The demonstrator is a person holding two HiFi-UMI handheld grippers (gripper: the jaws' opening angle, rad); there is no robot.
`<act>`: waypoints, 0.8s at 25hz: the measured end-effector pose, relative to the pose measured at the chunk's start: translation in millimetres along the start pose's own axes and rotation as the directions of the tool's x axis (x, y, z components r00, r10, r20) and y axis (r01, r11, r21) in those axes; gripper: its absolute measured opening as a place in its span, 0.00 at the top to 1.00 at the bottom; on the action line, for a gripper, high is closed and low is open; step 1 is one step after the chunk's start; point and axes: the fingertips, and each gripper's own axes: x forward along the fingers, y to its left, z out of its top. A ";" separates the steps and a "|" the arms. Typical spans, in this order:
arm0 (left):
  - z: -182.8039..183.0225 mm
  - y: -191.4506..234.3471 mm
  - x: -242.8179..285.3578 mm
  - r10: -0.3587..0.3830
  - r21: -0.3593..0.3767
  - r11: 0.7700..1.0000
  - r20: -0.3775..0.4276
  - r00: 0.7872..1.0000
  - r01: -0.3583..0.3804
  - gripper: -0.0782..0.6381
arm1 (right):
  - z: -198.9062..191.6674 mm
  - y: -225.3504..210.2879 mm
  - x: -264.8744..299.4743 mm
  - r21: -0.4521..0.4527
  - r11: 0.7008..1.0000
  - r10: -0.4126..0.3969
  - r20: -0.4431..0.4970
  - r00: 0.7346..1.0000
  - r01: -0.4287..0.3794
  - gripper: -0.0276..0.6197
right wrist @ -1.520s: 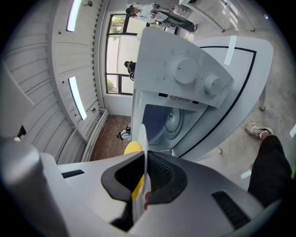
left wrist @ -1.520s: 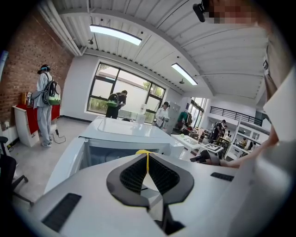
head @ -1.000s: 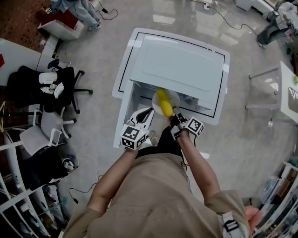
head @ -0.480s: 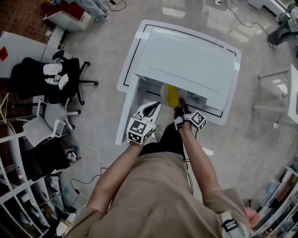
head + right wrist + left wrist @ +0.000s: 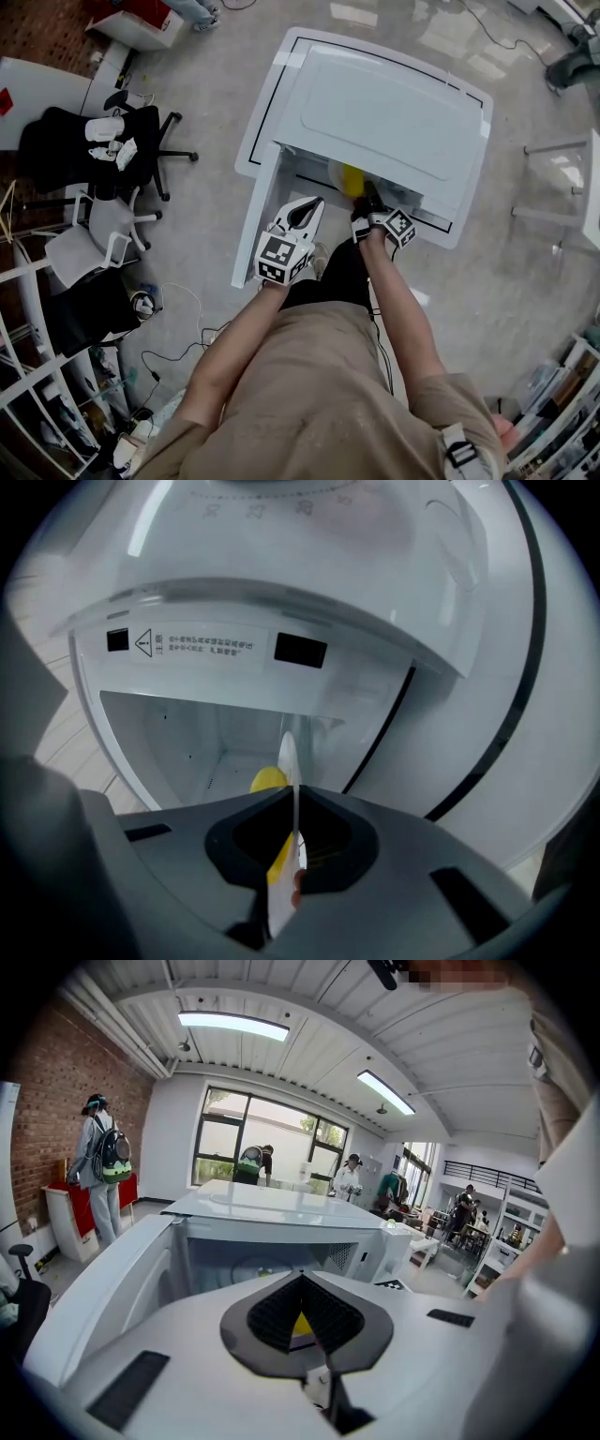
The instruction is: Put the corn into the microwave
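Note:
A yellow corn cob point(image 5: 353, 178) lies on a clear round plate point(image 5: 337, 174), half hidden under the top edge of the white microwave point(image 5: 384, 108). My right gripper point(image 5: 368, 197) is shut on the plate's near rim. In the right gripper view the plate point(image 5: 288, 757) stands edge-on between the jaws, with the corn point(image 5: 267, 780) beside it and the open cavity point(image 5: 187, 738) right ahead. My left gripper point(image 5: 307, 211) hangs to the left of the plate, in front of the opening, shut on nothing. In its own view a bit of the corn point(image 5: 301, 1326) shows behind the closed pads.
The microwave door point(image 5: 251, 220) hangs open on the left, beside my left gripper. Black office chairs point(image 5: 112, 150) and white shelving point(image 5: 37, 375) stand to the left on the grey floor. Several people point(image 5: 103, 1162) are in the background by the windows.
My right gripper has gone forward and down with the plate, and the corn has slid partly under the microwave's top edge. The left gripper has hardly moved.

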 end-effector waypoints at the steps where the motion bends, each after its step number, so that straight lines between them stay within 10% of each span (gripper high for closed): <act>1: -0.6 0.3 0.0 0.000 -0.003 1.000 -0.001 1.000 0.000 0.88 | 0.9 0.2 2.8 0.000 1.000 -0.003 0.005 1.000 0.003 0.93; 15: -6.1 4.2 -6.8 -0.010 -0.029 1.000 -0.004 1.000 0.010 0.88 | 10.8 8.8 26.6 0.045 0.997 -0.062 0.050 0.997 0.060 0.93; 20: -6.1 1.9 -11.3 -0.031 -0.030 0.999 -0.002 1.000 0.031 0.88 | 7.6 19.1 16.0 0.033 0.999 0.020 0.063 0.998 -0.023 0.75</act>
